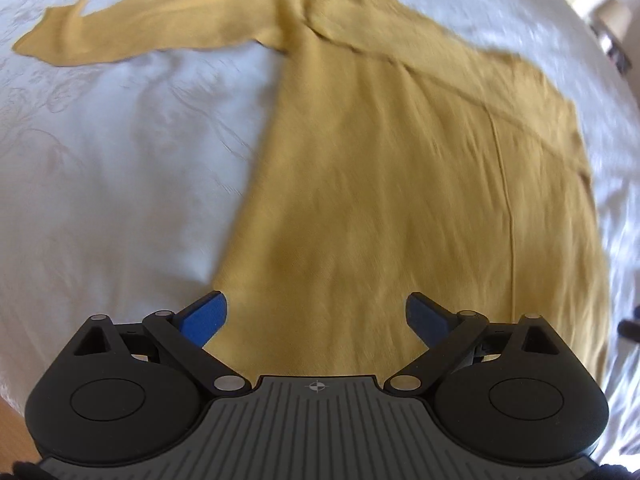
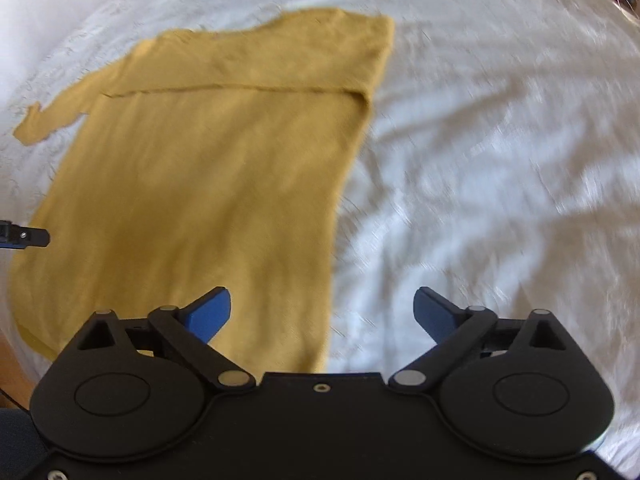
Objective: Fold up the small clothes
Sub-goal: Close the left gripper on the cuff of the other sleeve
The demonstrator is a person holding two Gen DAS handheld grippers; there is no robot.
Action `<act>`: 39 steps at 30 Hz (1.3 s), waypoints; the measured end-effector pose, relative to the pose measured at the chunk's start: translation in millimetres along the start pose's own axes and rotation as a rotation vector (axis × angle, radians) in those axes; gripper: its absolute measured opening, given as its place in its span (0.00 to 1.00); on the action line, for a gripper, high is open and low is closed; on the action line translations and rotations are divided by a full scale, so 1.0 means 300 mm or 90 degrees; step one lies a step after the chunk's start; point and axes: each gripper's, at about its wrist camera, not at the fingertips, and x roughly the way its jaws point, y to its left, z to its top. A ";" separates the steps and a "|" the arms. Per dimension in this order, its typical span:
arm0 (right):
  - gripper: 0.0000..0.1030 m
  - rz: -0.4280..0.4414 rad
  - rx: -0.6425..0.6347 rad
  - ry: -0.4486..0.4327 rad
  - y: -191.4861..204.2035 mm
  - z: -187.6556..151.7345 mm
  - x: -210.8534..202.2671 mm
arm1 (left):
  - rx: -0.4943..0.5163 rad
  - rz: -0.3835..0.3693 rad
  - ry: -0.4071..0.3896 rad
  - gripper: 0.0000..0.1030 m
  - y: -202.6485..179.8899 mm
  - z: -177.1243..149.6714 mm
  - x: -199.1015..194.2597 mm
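On white bedspread (image 1: 120, 140), unlabelled yellow sweater (image 1: 380, 200)

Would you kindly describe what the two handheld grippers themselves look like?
Both the left gripper and right gripper have matte black bodies with round side housings, silver pivot pins and blue-padded jaws. The left one carries a grey ribbed plate with a small crosshair mark; the right one's centre is plain black.

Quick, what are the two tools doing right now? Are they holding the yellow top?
Left tool: open, holding nothing; the yellow top lies flat below it.
Right tool: open, holding nothing, above the top's right edge.
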 end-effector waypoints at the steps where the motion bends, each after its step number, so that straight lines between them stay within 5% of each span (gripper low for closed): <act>1: 0.96 0.003 -0.003 -0.005 0.024 -0.002 -0.003 | -0.005 0.002 -0.009 0.95 0.019 0.017 -0.010; 22: 0.97 0.047 0.015 0.000 0.566 0.247 0.128 | -0.112 0.084 -0.126 0.95 0.689 0.500 -0.078; 31: 0.97 0.035 -0.003 0.029 0.729 0.341 0.203 | -0.119 0.103 -0.125 0.95 0.904 0.668 0.018; 39: 0.97 0.026 -0.024 0.078 0.812 0.394 0.300 | -0.105 0.096 -0.103 1.00 0.963 0.747 0.157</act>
